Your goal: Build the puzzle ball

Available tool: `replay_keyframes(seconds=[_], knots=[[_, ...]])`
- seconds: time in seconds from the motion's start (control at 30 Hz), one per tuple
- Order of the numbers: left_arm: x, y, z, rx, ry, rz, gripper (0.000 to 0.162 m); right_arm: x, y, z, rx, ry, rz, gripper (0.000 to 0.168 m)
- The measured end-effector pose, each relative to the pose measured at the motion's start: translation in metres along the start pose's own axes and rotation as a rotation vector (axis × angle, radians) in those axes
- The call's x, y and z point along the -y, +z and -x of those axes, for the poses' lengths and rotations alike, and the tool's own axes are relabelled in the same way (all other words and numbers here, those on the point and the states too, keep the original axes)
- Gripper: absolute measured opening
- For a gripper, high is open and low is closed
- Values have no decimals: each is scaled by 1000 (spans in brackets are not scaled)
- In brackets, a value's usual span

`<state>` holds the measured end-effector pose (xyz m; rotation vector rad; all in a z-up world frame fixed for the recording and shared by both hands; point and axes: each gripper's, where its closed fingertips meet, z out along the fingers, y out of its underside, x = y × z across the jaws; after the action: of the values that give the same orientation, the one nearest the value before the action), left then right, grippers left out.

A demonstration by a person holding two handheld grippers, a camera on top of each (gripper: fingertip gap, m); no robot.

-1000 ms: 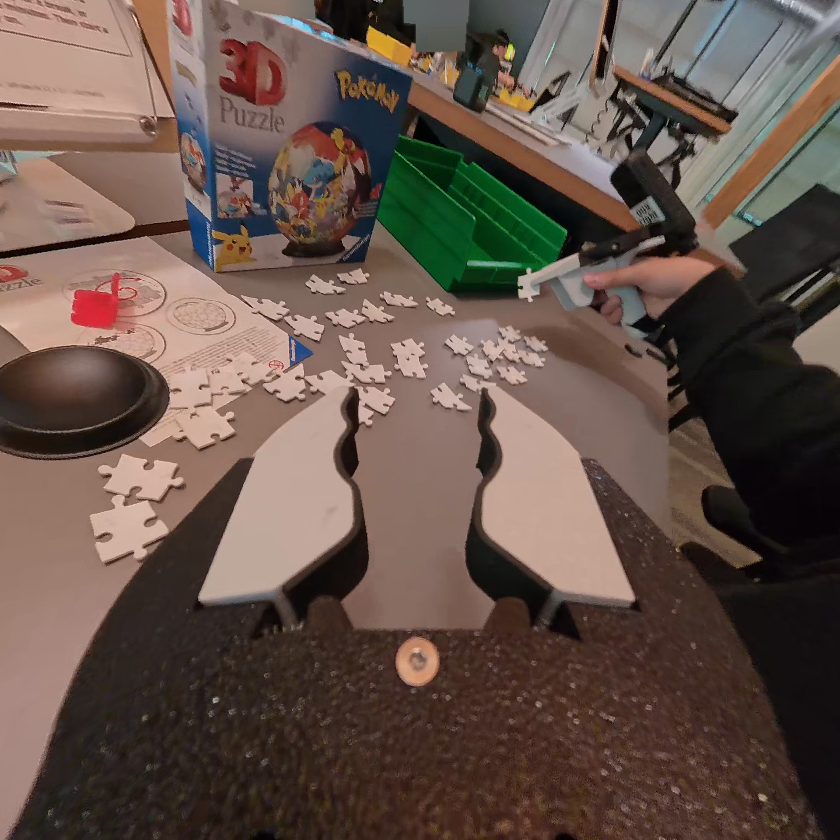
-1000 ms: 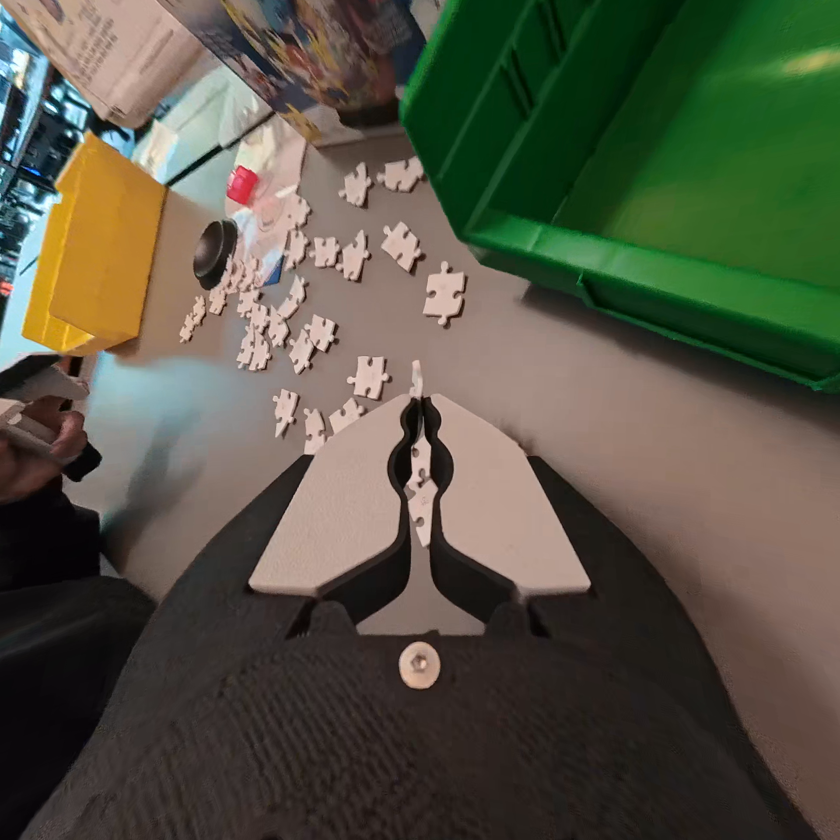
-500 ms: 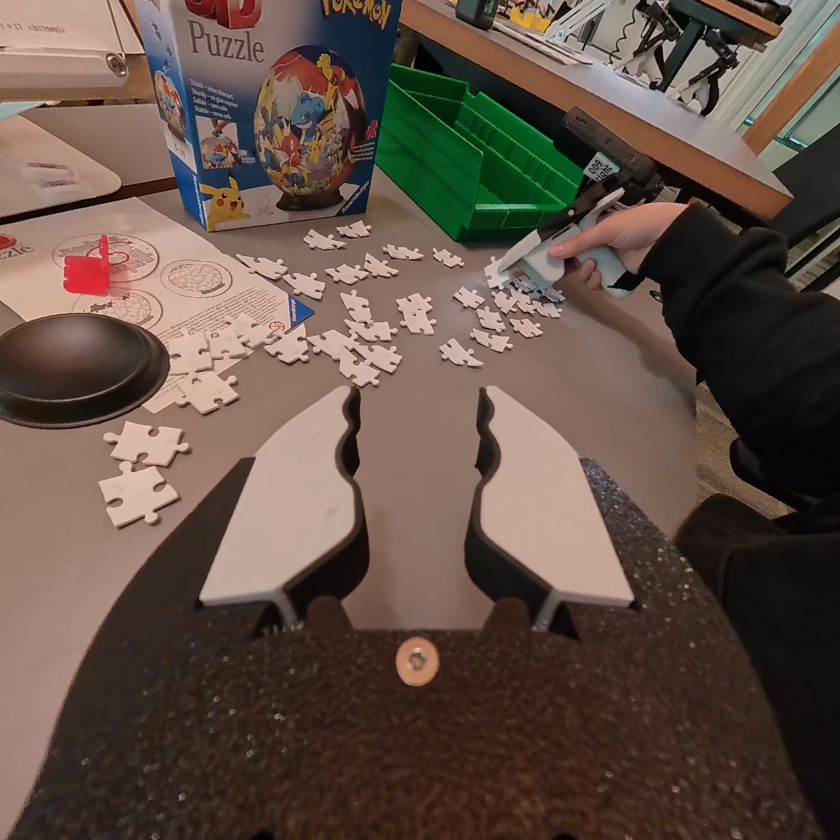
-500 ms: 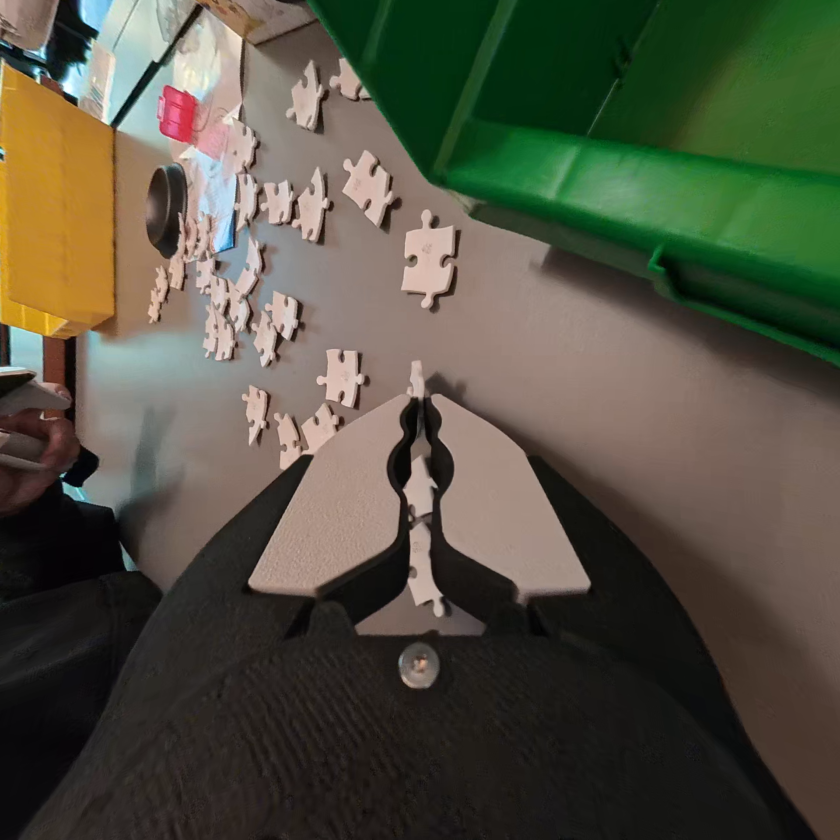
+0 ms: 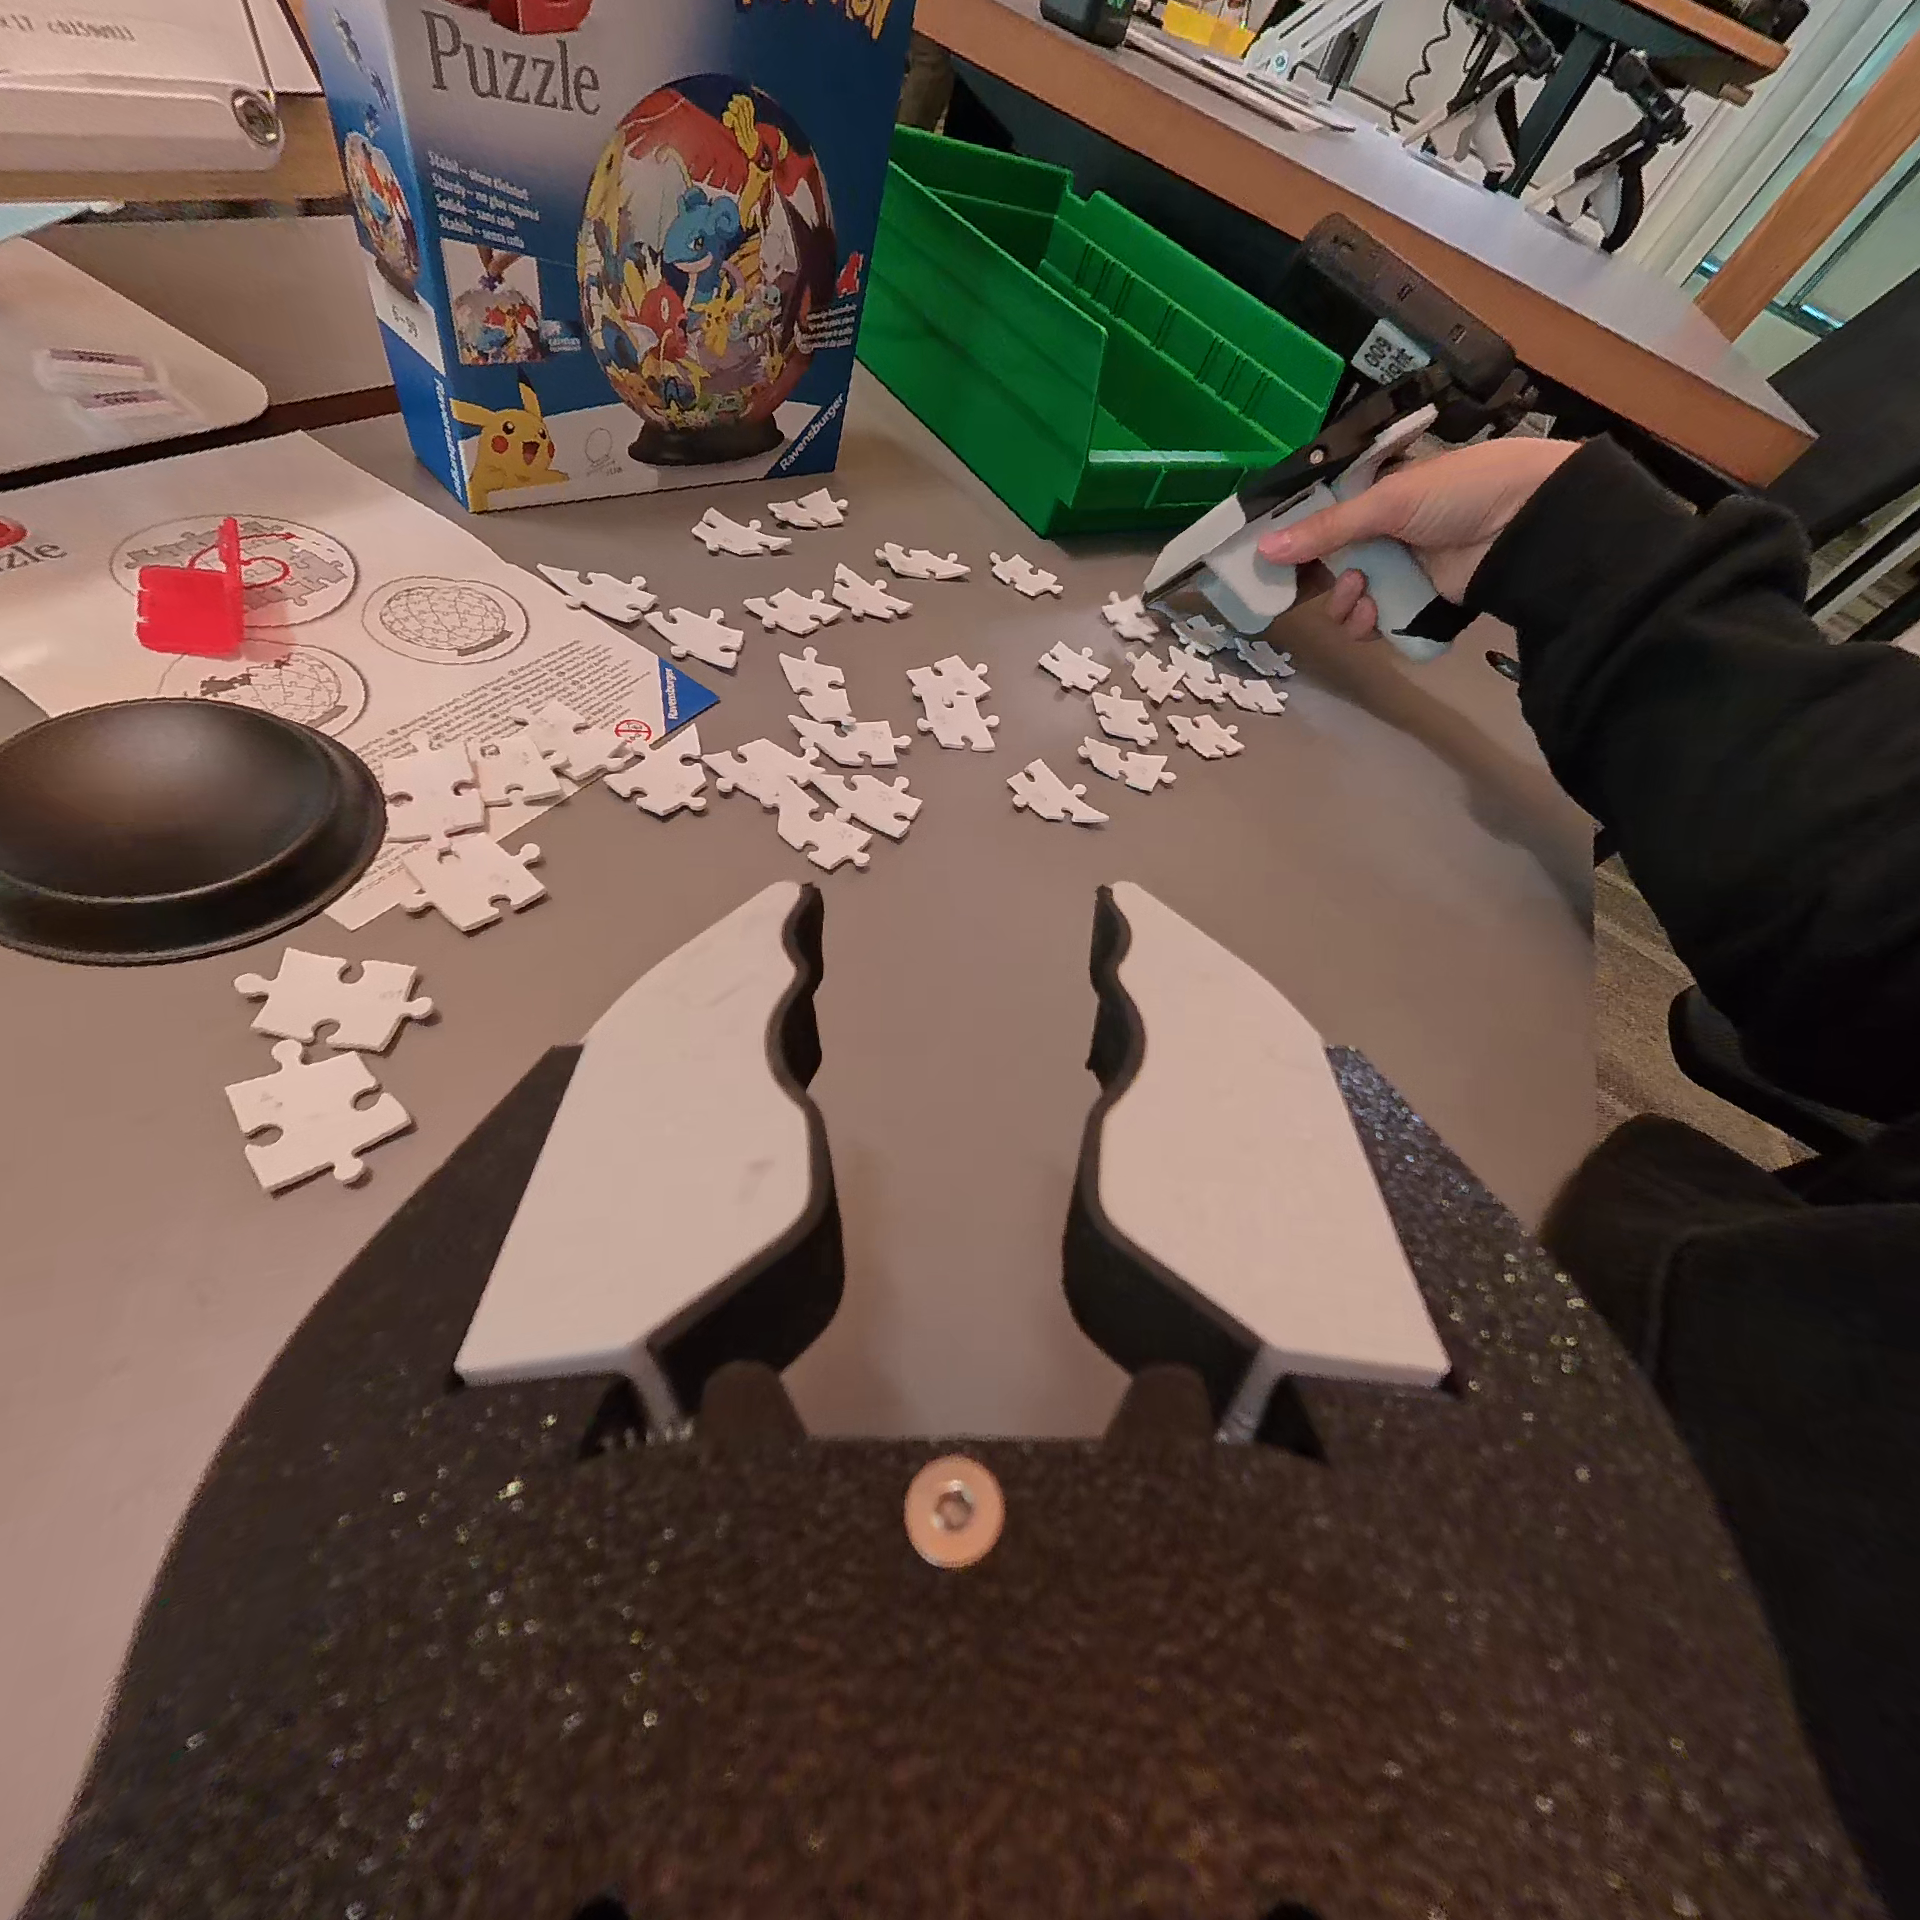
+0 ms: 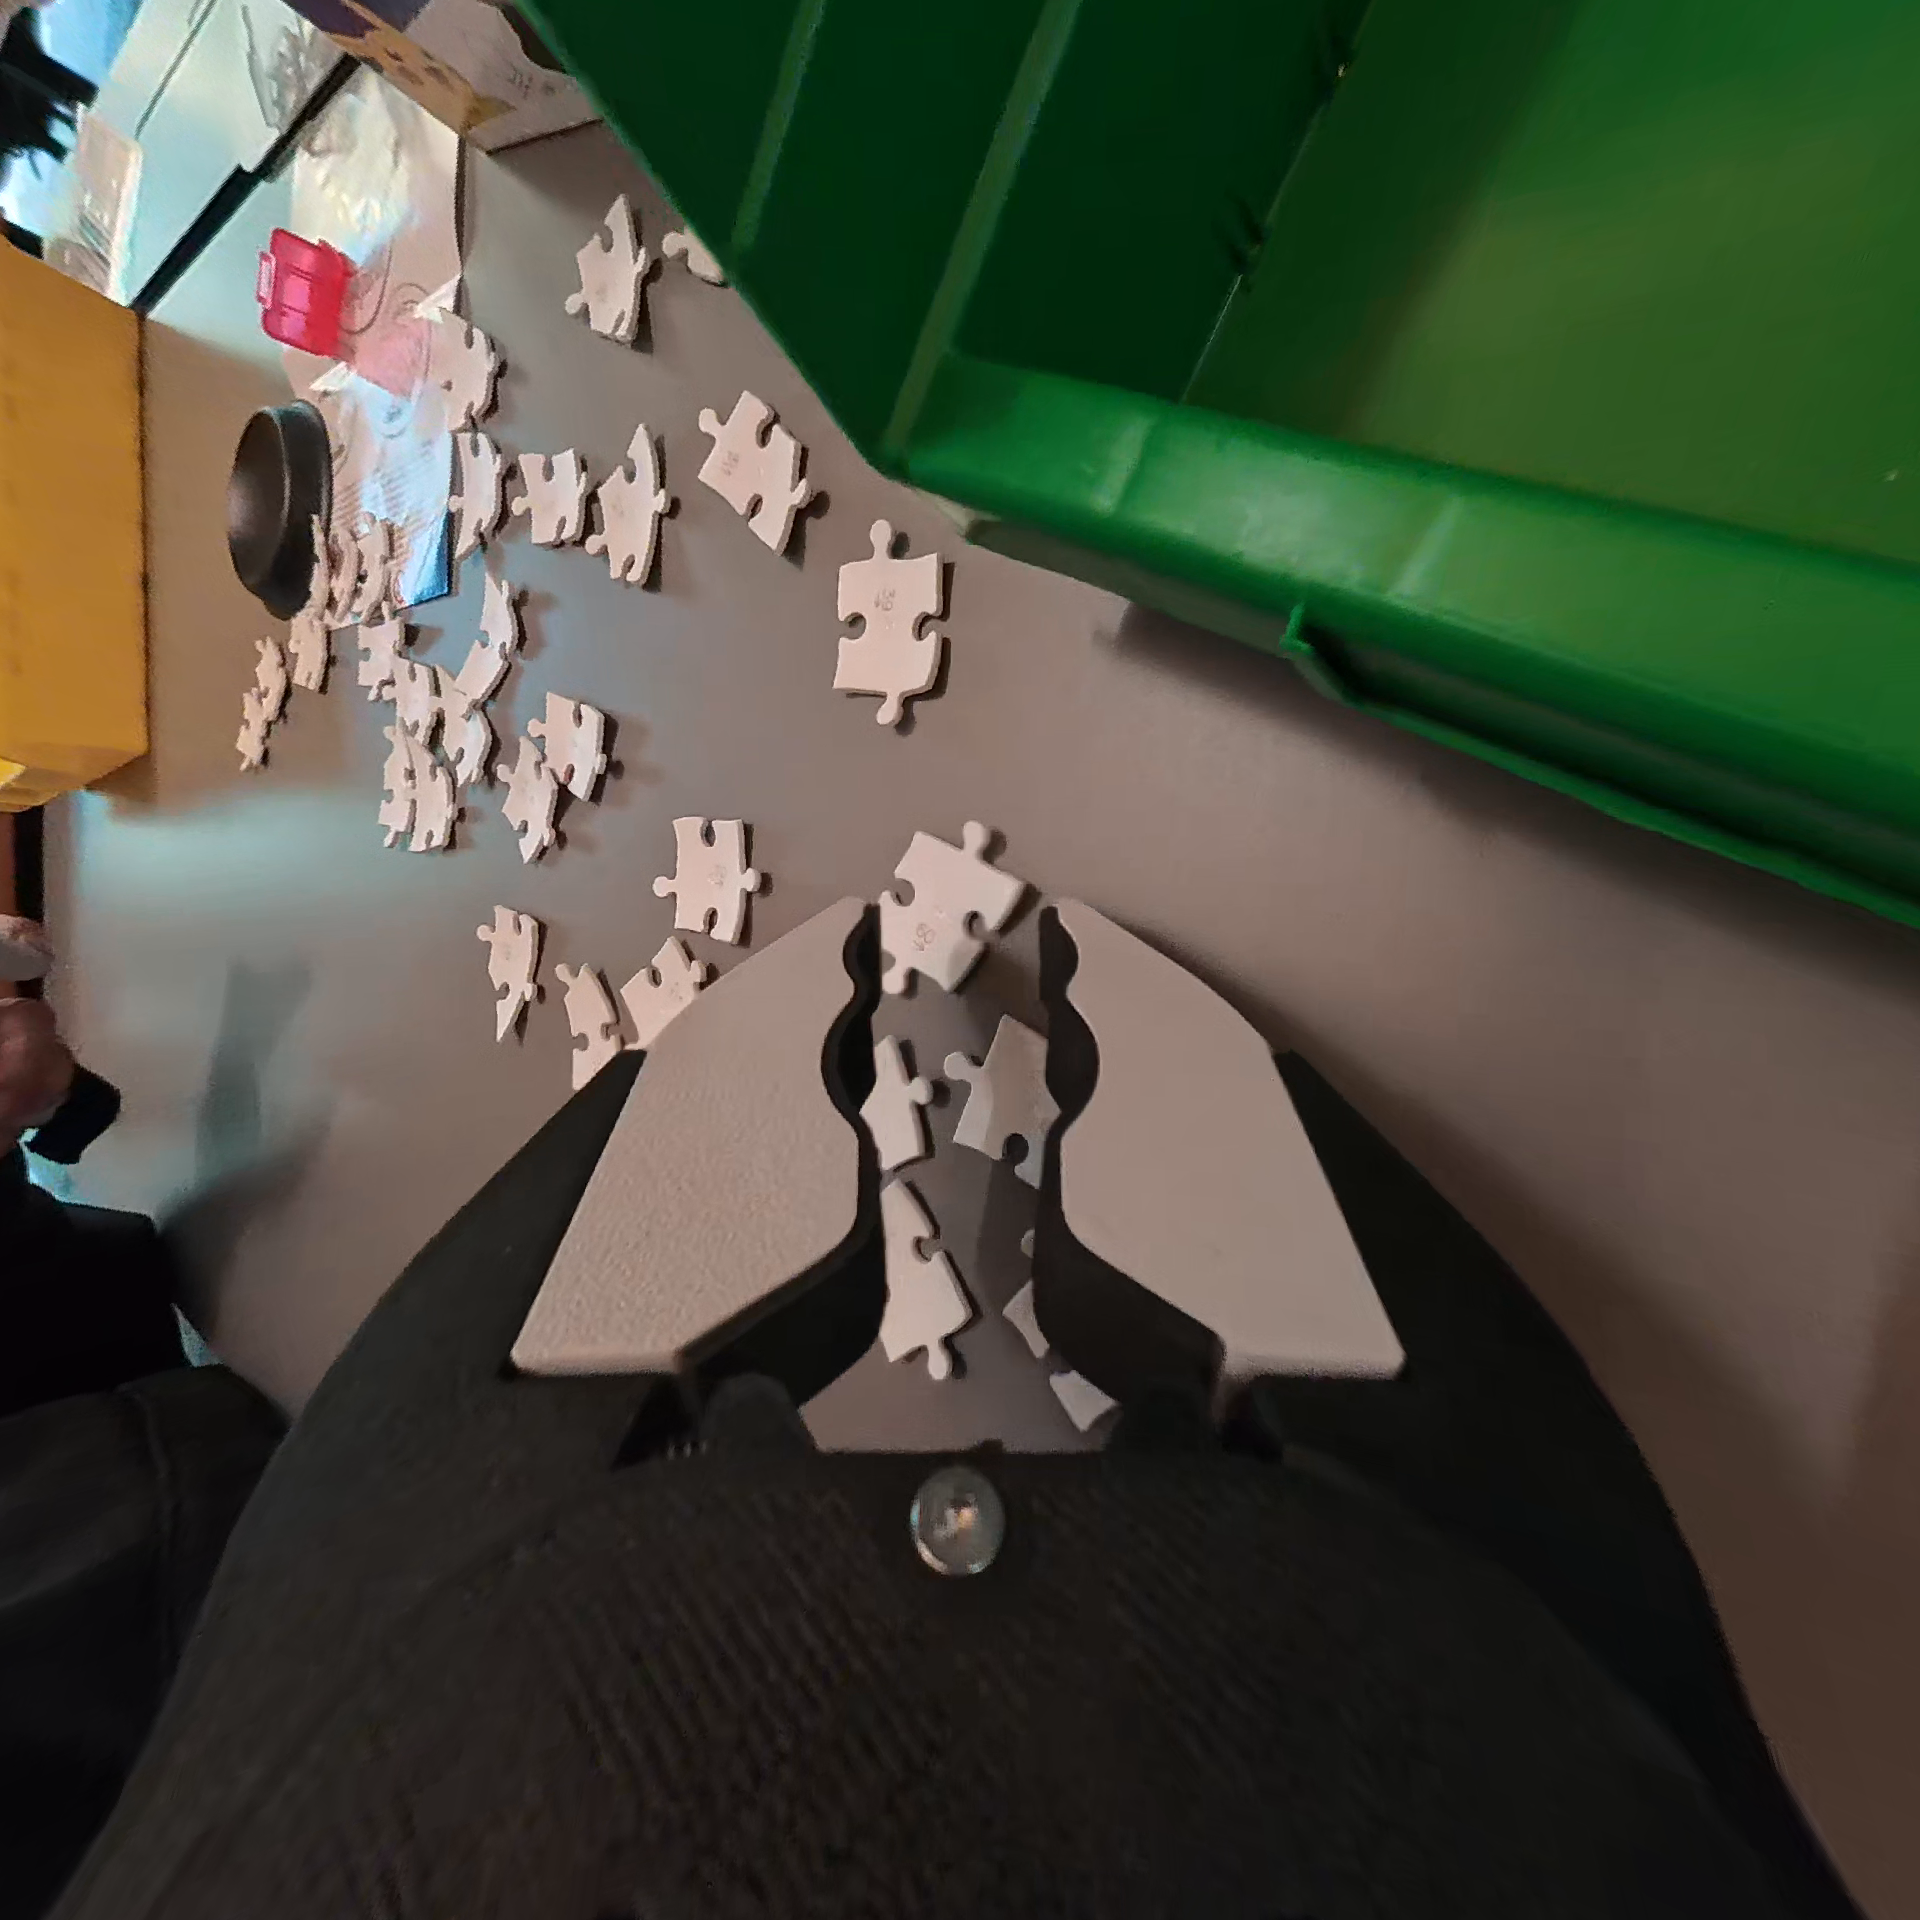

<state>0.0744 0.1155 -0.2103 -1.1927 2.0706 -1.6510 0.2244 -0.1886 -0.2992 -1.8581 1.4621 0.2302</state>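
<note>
Several white puzzle pieces [image 5: 852, 748] lie face down across the grey table [image 5: 1299, 935]. My left gripper [image 5: 956, 899] is open and empty, held above a bare part of the table in front of the pieces. My right gripper [image 6: 954, 920] is open, low over the table beside the green bin [image 6: 1455, 540]. A white puzzle piece [image 6: 940, 914] lies flat between its fingertips, and no pad presses on it. More pieces [image 6: 899, 1107] lie under its fingers. In the left wrist view the right gripper [image 5: 1153, 592] points down at a cluster of pieces [image 5: 1195, 686].
A black bowl-shaped stand [image 5: 156, 810], a paper instruction sheet [image 5: 468, 644] and a red plastic part [image 5: 192, 603] sit at the left. The blue puzzle box [image 5: 623, 239] and the green bin [image 5: 1091, 343] stand at the back. A yellow bin [image 6: 62, 520] stands beyond the stand.
My right gripper came down to the table next to the green bin and opened, letting go of the white piece it held edge-on. My left gripper stayed open.
</note>
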Motion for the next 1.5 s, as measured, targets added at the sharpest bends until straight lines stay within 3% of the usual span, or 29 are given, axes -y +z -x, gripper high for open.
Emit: replay_keyframes(seconds=[0.2, 0.4, 0.57, 0.73, 0.87, 1.07, 1.3, 1.43, 1.5], knots=[[8, -14, 14, 67, 52, -16, 49, 6, -17, 21, -47, -150, -79, 45], [33, -86, 84, 355, 174, 25, 50, 19, -33, 81, -30, -389, -349, 55], [34, -183, 180, 694, 223, 243, 46, 0, -24, 119, 7, -533, -381, 54], [-3, -224, 265, 649, 190, 629, 46, -12, -7, 135, -13, -647, -331, 56], [-35, -226, 305, 565, 107, 791, 44, -17, 0, 150, 24, -679, -309, 56], [-64, -217, 307, 453, 33, 963, 41, -24, 4, 151, 17, -713, -279, 56], [-73, -187, 316, 354, 169, 993, 41, -22, 9, 155, 29, -719, -269, 56], [-76, -178, 320, 329, 114, 983, 43, -27, 10, 154, 18, -741, -253, 58], [-74, -179, 324, 341, 108, 971, 35, -29, 10, 150, 5, -746, -247, 58]])
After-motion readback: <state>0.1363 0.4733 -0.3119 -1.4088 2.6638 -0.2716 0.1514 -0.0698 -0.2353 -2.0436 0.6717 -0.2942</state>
